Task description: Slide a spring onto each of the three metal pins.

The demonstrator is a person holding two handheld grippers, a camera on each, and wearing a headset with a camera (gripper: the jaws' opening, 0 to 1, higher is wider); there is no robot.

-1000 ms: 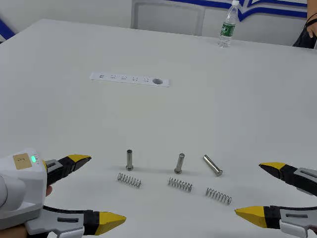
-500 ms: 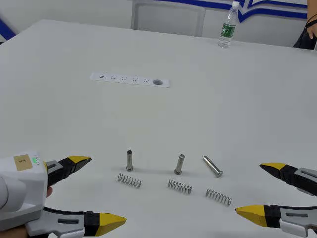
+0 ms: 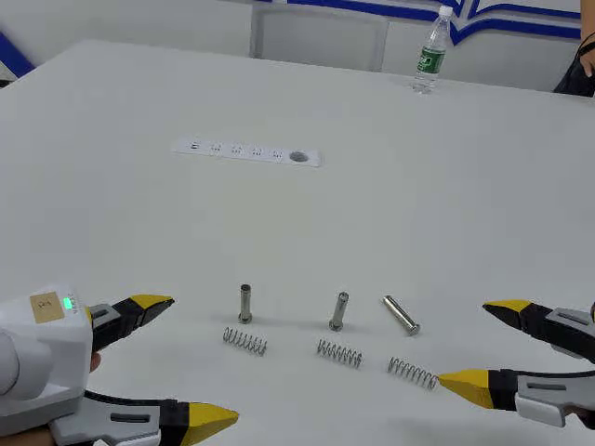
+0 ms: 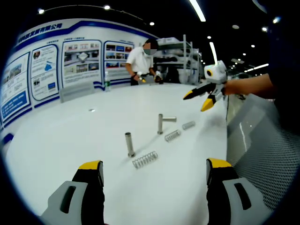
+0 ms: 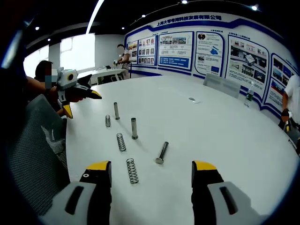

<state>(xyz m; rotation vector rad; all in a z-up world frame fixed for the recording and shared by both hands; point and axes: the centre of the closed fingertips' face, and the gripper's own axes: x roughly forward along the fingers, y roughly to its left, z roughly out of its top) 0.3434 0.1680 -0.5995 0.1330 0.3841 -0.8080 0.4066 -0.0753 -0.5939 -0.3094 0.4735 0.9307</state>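
Three metal pins stand in a row on the white table: the left pin (image 3: 245, 303) and middle pin (image 3: 339, 310) are upright, the right pin (image 3: 401, 314) lies flat. In front of each lies a spring: left (image 3: 244, 340), middle (image 3: 338, 352), right (image 3: 412, 372). My left gripper (image 3: 191, 360) is open at the near left, apart from the left spring (image 4: 144, 159). At the near right, my right gripper (image 3: 474, 344) is open, its near fingertip just right of the right spring (image 5: 131, 170). Nothing is held between either gripper's jaws.
A white power strip (image 3: 245, 150) lies mid-table beyond the pins. A water bottle (image 3: 430, 51) stands at the far edge, next to a chair back (image 3: 321, 32). A person's arm (image 3: 584, 56) shows at the far right. A grey mesh chair (image 4: 255, 140) sits beside the table.
The head camera has tipped slightly. My right gripper's near finger has edged up and in toward the right spring. The left gripper, pins and springs have stayed put.
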